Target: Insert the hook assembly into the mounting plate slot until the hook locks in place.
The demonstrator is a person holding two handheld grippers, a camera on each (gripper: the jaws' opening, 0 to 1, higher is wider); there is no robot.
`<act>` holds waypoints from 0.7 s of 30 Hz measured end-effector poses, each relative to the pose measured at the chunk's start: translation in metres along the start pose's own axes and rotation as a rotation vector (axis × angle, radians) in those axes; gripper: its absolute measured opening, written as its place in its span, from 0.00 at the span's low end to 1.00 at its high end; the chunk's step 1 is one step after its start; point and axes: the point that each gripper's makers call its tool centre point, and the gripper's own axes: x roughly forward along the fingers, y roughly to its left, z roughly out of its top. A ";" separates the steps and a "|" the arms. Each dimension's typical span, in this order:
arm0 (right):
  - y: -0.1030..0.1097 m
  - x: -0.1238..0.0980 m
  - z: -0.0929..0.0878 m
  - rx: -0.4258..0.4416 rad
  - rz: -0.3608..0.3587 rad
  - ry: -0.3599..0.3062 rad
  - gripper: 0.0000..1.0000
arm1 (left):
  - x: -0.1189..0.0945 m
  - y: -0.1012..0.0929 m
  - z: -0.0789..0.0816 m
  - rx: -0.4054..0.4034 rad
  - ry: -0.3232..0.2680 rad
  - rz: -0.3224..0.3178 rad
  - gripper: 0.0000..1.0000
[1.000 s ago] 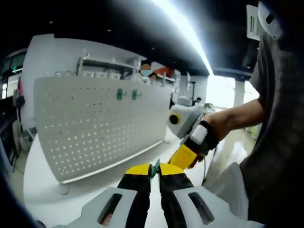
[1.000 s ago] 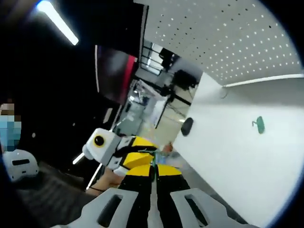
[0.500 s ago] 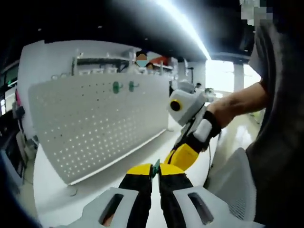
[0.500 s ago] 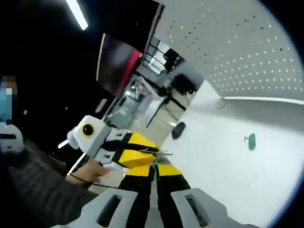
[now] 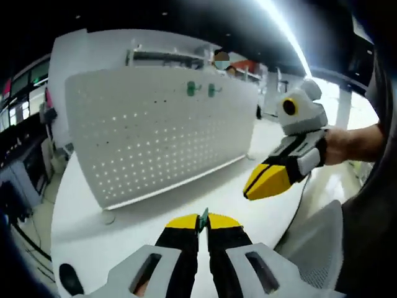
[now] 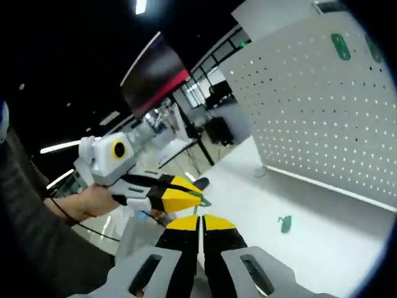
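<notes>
White table (image 5: 93,242) with an upright pegboard (image 5: 149,130), an office behind it.
No writing can be read on anything. Left gripper (image 5: 203,219) has its jaws pressed together on a small green hook (image 5: 203,218), which stands out between the tips. In the right gripper view this hook (image 6: 200,197) shows at the tip of the left gripper (image 6: 192,197), held apart from the pegboard (image 6: 322,112). Right gripper (image 6: 200,218) has its jaws together with nothing between them; in the left gripper view it (image 5: 251,189) hangs to the right, near the board's end. Two green hooks (image 5: 201,89) sit in the board near its top edge. Another green hook (image 6: 285,223) lies on the table (image 6: 322,242), in front of the board and well apart from both grippers.
</notes>
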 end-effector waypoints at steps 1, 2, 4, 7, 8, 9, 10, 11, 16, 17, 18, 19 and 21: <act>0.004 0.001 0.000 -0.025 -0.004 -0.005 0.00 | 0.000 0.002 0.000 -0.015 0.003 0.011 0.04; 0.006 0.002 -0.002 -0.021 -0.010 0.002 0.01 | 0.000 0.004 0.000 -0.033 0.004 0.018 0.04; 0.010 0.006 -0.004 -0.067 -0.020 0.007 0.05 | 0.000 0.006 0.000 -0.098 0.002 0.029 0.04; 0.015 0.012 -0.005 -0.173 -0.053 0.005 0.05 | 0.001 0.010 -0.002 -0.118 0.011 0.044 0.03; 0.017 0.014 -0.003 -0.205 -0.061 -0.006 0.05 | 0.001 0.012 -0.003 -0.126 0.013 0.051 0.03; 0.019 0.015 -0.003 -0.196 -0.066 -0.010 0.06 | 0.001 0.013 -0.003 -0.142 0.015 0.055 0.03; 0.022 0.017 -0.002 -0.197 -0.065 -0.011 0.07 | 0.001 0.013 -0.004 -0.163 0.016 0.053 0.03; 0.023 0.019 -0.001 -0.213 -0.064 -0.012 0.07 | 0.001 0.013 -0.003 -0.170 0.013 0.054 0.03; 0.021 0.027 0.000 -0.241 -0.093 -0.022 0.07 | -0.001 0.014 -0.006 -0.172 0.017 0.078 0.03; 0.021 0.028 0.000 -0.244 -0.092 -0.019 0.07 | -0.001 0.013 -0.006 -0.178 0.016 0.077 0.03; 0.021 0.030 -0.003 -0.261 -0.086 -0.009 0.08 | -0.002 0.013 -0.007 -0.185 0.014 0.077 0.03; 0.022 0.031 -0.006 -0.288 -0.076 0.002 0.08 | -0.002 0.012 -0.007 -0.194 0.013 0.074 0.03; 0.020 0.033 -0.007 -0.292 -0.083 0.000 0.08 | -0.002 0.011 -0.008 -0.204 0.013 0.070 0.03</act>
